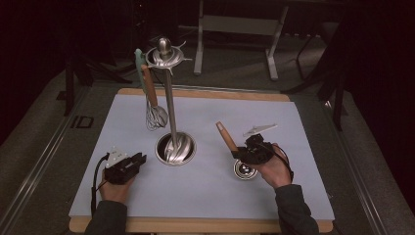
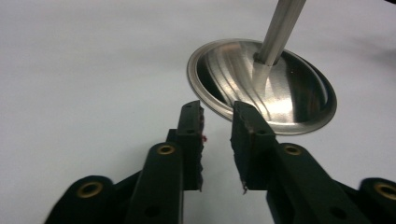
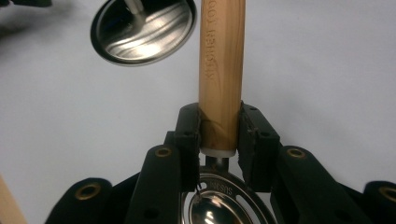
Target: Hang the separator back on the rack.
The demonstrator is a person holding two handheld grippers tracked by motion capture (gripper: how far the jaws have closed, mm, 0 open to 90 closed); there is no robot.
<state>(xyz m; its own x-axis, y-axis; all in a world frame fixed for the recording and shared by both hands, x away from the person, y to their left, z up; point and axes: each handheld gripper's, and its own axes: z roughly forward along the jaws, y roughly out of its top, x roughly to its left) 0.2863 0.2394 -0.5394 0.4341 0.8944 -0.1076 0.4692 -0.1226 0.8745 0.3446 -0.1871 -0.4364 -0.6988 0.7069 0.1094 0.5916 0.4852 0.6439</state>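
R gripper point(image 3: 219, 135) clamps the wooden handle point(image 3: 221, 70) of a strainer point(image 1: 244, 170), its metal bowl resting on the blue mat point(image 1: 205, 186) at front right. L gripper point(image 2: 217, 135) sits w/ jaws apart, holding nothing, just beside the rack base point(image 2: 299, 98). A whisk point(image 1: 155, 115) hangs on the rack point(image 1: 169, 98).

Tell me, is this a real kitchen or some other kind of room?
Probably a recording lab, not a kitchen. A whisk hangs on a metal stand on a bare table, each hand holds a cabled gripper, and the room behind is dark, with metal frames.
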